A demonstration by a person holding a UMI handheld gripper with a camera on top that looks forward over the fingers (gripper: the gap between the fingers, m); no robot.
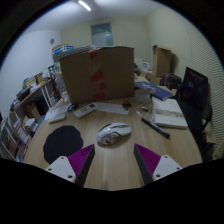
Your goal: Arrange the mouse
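One cluttered wooden desk (120,160), office room.

— How does the gripper (112,163) stand?
— Level, pointing forward, its two fingers reaching in from below.
— Open or closed?
— Open: the fingers (70,164) are spread well apart with a wide gap between them.
— And the pads?
— Magenta pads (148,156) on the inner faces, turned toward each other, nothing pressed between them.

A silver-grey mouse (113,132) lies on the light wooden table (115,165), behind it a brown cardboard box (97,74) with red markings.
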